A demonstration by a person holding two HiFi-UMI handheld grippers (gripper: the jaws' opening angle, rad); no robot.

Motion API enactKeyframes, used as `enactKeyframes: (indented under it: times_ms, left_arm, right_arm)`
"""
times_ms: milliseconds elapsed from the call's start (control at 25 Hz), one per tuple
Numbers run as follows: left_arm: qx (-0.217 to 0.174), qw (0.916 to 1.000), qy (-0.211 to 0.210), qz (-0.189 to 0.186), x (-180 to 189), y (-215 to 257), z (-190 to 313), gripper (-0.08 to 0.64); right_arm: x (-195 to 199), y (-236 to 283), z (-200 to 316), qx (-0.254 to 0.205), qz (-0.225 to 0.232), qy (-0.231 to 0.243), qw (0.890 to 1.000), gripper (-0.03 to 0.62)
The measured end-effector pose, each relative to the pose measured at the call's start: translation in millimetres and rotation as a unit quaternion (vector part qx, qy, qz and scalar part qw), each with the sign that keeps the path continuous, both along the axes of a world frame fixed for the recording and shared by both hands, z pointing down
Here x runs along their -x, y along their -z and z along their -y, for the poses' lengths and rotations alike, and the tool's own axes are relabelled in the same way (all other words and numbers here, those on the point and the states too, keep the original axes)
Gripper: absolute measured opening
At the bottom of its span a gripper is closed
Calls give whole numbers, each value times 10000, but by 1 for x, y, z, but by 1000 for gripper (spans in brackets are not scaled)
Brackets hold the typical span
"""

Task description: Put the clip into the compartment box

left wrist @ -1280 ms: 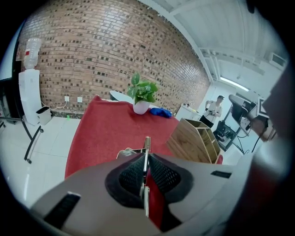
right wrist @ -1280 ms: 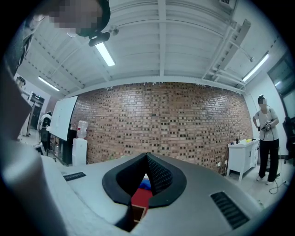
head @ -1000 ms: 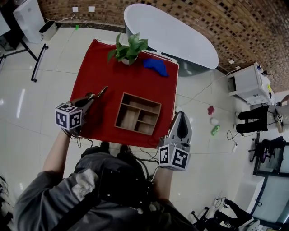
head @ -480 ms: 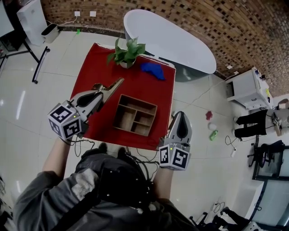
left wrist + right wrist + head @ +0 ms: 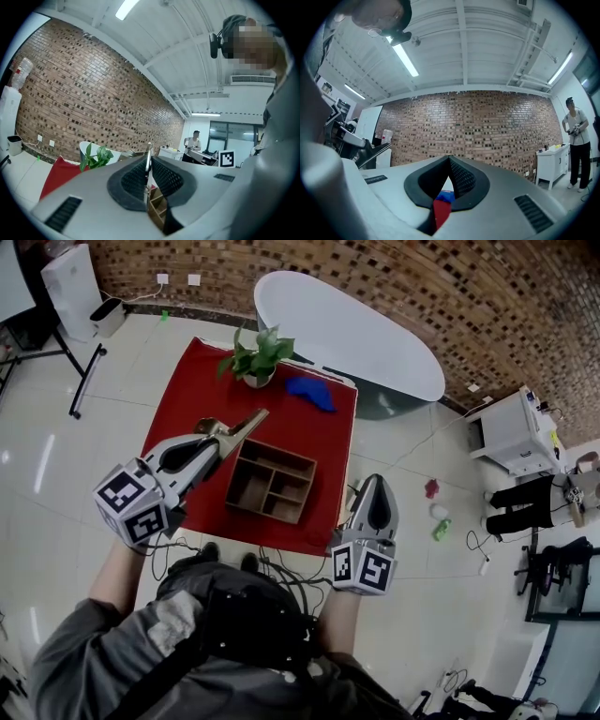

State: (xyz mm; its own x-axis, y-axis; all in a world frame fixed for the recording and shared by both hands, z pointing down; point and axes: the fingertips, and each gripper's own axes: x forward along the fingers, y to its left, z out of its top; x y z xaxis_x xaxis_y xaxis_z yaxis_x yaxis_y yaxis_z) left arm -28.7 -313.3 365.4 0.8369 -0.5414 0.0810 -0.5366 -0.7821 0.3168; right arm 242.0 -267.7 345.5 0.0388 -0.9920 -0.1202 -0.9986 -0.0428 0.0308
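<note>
The clip (image 5: pixel 246 421) is gripped in the left tool (image 5: pixel 218 441) near the compartment box (image 5: pixel 270 482), while the right tool (image 5: pixel 375 481) is closed, empty.

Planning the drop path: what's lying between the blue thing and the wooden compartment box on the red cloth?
Nothing. In the head view, only bare red cloth separates the blue thing from the compartment box.

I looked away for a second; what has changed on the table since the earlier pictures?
The left hand-held gripper, still shut on the clip, rose and carried it toward the box. The box and plant stayed put; the right hand-held gripper hardly moved.
</note>
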Motion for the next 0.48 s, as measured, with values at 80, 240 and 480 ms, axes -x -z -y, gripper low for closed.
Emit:
enactKeyframes:
  times_ms: [80, 240, 480]
  left_arm:
    - [-31, 10000, 7, -32, -5, 4, -6, 54]
    - [-49, 9999, 17, -133, -11, 8, -19, 52]
    - [-73, 9998, 64, -146, -17, 15, -22, 52]
  right_arm:
    - [-4, 1, -3, -21, 20, 24, 10000, 19]
    - [-7, -1, -11, -52, 48, 70, 10000, 19]
    - [-16, 5, -13, -94, 90, 74, 9999, 19]
